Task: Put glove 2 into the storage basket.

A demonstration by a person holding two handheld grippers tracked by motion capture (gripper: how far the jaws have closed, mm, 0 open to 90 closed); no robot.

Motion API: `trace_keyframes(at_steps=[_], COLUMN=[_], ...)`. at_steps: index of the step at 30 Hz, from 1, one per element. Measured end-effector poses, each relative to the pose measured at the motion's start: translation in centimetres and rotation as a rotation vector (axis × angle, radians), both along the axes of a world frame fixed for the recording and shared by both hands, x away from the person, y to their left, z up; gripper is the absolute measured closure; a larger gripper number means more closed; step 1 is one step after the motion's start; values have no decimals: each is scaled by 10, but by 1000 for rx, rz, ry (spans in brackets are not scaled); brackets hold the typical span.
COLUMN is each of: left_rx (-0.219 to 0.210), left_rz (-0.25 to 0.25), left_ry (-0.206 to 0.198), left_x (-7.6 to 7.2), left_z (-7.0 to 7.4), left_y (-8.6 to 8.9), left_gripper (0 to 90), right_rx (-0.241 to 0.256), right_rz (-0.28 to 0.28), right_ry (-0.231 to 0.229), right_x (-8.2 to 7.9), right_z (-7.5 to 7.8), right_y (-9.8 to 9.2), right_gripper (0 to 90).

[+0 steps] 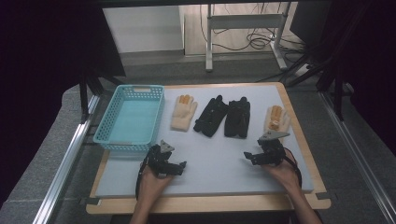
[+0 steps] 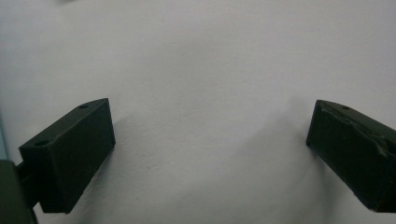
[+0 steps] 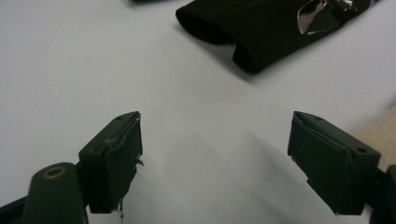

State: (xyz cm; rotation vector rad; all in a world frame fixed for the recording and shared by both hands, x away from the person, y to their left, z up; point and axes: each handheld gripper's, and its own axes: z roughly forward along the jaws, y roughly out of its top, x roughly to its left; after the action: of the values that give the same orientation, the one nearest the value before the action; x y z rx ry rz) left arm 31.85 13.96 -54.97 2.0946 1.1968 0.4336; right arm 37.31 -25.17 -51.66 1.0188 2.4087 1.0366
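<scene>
A lab test station, not a home: beyond my left tool and right tool, the table is a plain wooden board under a pale grey mat, framed by aluminium rails. Farther ahead of my tools, loose cables trail across a bare floor beneath a metal-legged stand, with dark curtains hung on either side.

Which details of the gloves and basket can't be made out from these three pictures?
- Right cream glove: its cuff is hidden in the high view by the right tongs' grey plate.
- Black glove: cut off by the top edge in the right gripper view.
- Blue basket: its near inner wall is hidden behind the rim in the high view.
</scene>
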Motion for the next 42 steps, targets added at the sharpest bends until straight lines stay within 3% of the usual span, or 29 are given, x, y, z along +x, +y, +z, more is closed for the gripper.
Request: trace_keyframes(at_steps=[12,21,24,33,42], left_rx=[0,-1,-1,-2,-4], left_rz=[0,0,0,-1,-1], left_ry=[0,0,0,1,0], left_x=[0,0,0,0,0], left_z=[0,0,0,0,0], left_y=[0,0,0,0,0], left_gripper=[18,18,18,18,18], right_rx=[10,4,-11,-44,-75], right_rz=[-28,-40,-48,-60,-106], right_ry=[-15,-24,-31,-6,-9], right_x=[32,63,80,115,144], right_z=[20,32,35,31,26], right_y=[8,15,18,28,40], right_gripper=[197,254,310,441,379])
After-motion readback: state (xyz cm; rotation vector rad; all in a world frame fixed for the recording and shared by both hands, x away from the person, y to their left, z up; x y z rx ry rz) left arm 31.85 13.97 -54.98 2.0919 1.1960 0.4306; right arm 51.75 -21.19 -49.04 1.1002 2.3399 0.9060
